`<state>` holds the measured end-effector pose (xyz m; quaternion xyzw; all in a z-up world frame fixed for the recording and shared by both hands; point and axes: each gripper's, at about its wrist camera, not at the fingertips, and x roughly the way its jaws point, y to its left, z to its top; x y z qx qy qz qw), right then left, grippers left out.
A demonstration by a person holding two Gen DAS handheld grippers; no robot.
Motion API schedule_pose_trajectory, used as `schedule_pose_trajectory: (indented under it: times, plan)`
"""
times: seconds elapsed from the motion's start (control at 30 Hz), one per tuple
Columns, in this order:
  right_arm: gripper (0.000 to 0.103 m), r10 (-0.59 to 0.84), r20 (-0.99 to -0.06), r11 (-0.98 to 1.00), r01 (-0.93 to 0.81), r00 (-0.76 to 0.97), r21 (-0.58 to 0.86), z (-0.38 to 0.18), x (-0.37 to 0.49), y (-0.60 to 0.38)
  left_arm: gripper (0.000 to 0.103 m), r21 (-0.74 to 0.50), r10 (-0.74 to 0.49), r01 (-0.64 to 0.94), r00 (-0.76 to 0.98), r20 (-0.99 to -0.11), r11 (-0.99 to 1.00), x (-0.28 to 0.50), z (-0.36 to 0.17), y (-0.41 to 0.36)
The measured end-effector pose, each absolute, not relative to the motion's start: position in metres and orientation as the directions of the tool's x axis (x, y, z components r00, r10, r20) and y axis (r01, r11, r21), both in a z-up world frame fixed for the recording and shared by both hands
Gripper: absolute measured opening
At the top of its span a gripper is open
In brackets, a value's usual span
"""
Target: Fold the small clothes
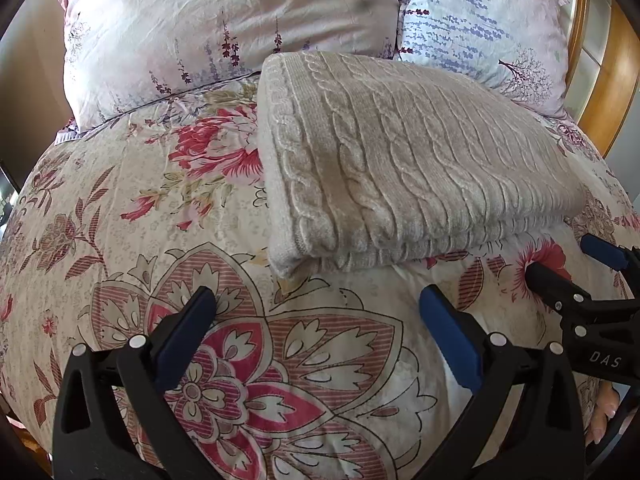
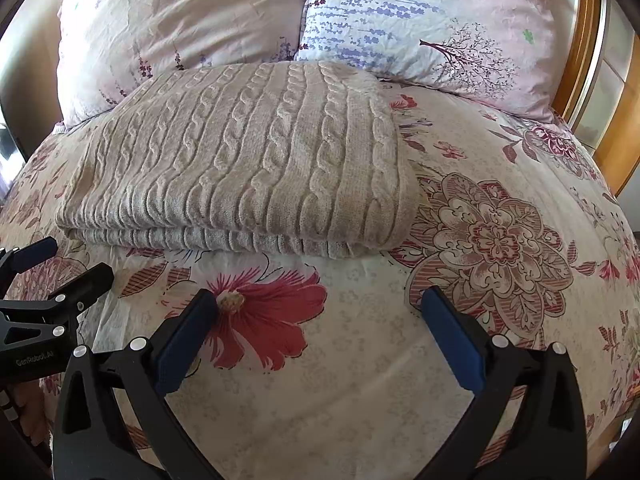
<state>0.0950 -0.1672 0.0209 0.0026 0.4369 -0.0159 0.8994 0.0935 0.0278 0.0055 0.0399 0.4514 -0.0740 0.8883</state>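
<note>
A beige cable-knit sweater lies folded into a thick rectangle on the floral bedspread, just in front of the pillows. It also shows in the right wrist view. My left gripper is open and empty, hovering over the bedspread just short of the sweater's near left corner. My right gripper is open and empty, just short of the sweater's near right edge. Each gripper shows at the edge of the other's view: the right gripper and the left gripper.
Two floral pillows lie behind the sweater at the head of the bed. A wooden bed frame rises at the right. The floral bedspread covers everything around the sweater.
</note>
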Motion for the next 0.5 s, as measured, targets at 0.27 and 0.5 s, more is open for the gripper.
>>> schedule_pose_trajectory:
  times: [0.27, 0.5]
  plan:
    - [0.102, -0.026, -0.783, 0.999, 0.032, 0.621, -0.008, 0.0210, 0.0946, -0.1674, 0.101, 0.006, -0.095, 0.168, 0.583, -0.807, 0.986, 0.0942, 0.0054, 0.0281]
    - [0.102, -0.026, -0.783, 0.999, 0.031, 0.622, -0.008, 0.0212, 0.0947, -0.1673, 0.101, 0.006, -0.094, 0.167, 0.582, -0.807, 0.986, 0.0935, 0.0053, 0.0278]
